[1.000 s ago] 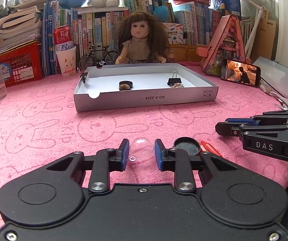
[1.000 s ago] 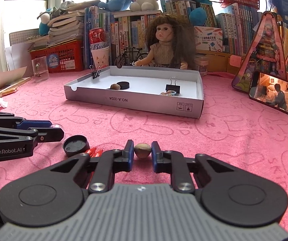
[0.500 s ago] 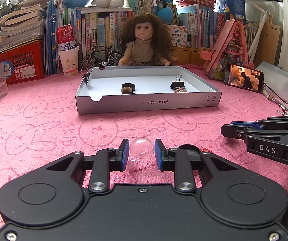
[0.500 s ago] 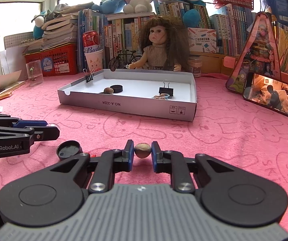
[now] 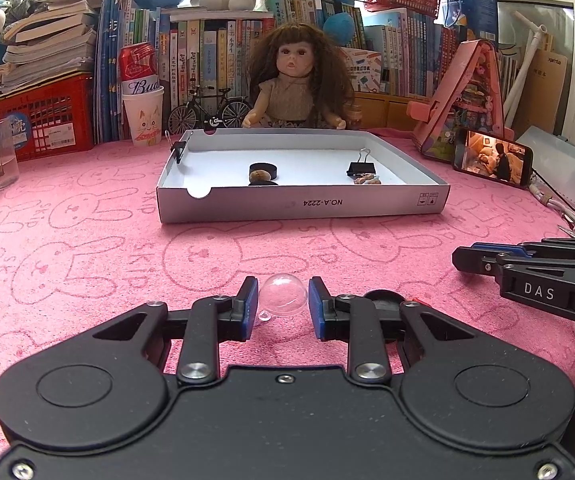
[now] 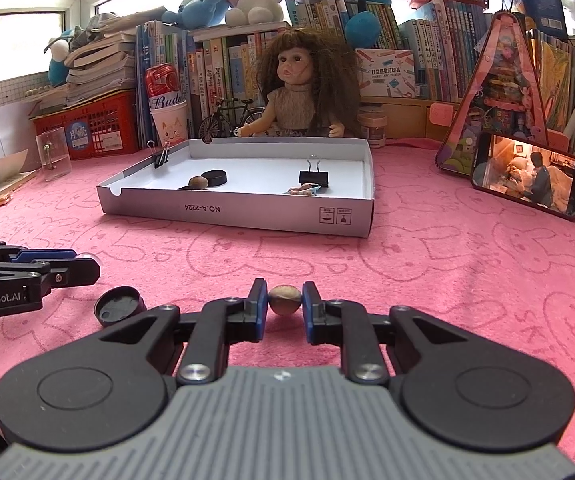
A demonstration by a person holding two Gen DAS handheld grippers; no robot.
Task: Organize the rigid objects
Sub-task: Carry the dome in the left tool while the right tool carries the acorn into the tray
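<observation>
Tongs: left tongs [image 5: 279, 300] clamp clear dome [image 5: 283, 295], right tongs [image 6: 284, 300] clamp brown nut [image 6: 284, 299].

I am pinching a clear dome [image 5: 283, 295] in my left tongs [image 5: 280, 303] and a brown nut [image 6: 284, 299] in my right [image 6: 284, 307].

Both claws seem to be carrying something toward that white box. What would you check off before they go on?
1. Left gripper shut on the clear dome: ok, both pads touch it.
2. Right gripper shut on the brown nut: ok.
3. Both items lifted off the pink cloth: cannot tell.
4. Path to the white box: ok, bare cloth lies between.
5. Free floor inside the box: ok, between the black cap and the binder clip.
6. Black lid beside the right gripper left out: not ok, still on the cloth.
</observation>
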